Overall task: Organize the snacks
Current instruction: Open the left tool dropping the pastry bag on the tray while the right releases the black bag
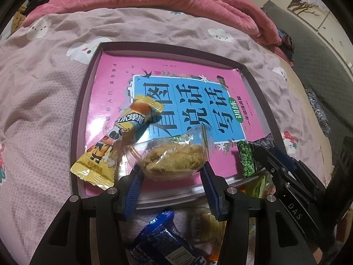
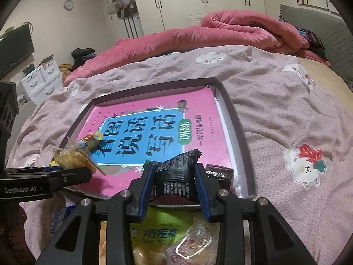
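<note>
Bedspread tray (image 1: 76,110); both tilted hand-held grippers clamped: left (image 1: 172,170) pastry (image 1: 174,159), right (image 2: 174,176) seemingly pea packet (image 2: 174,172).

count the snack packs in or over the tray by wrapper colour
yellow pack: 1
clear pack: 1
black pack: 1
brown pack: 1
total: 4
</note>
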`<state>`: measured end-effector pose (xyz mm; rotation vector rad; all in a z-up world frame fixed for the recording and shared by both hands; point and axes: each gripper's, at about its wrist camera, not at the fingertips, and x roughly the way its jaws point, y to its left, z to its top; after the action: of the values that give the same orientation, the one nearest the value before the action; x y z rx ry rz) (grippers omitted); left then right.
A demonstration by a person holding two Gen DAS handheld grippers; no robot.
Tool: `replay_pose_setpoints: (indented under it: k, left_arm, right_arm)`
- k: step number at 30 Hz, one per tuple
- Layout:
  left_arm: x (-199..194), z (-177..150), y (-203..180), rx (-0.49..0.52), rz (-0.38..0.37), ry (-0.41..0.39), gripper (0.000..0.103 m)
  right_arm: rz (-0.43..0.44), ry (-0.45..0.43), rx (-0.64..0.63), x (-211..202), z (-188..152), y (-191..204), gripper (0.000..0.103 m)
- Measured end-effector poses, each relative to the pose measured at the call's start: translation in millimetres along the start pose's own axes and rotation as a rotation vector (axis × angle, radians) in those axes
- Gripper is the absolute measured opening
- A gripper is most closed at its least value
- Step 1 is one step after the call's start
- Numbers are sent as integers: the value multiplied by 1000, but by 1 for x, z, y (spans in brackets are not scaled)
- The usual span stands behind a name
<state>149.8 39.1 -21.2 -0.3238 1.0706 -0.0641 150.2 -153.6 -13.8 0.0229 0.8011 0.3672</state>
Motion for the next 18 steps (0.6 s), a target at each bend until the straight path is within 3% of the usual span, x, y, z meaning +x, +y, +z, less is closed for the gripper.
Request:
replay_pose_setpoints:
  k: [18]
  left_arm:
    - [-1,-1,0,-6,-4,0,54]
  right_arm:
    - [-27,-14,8,-9,-3,-5,38]
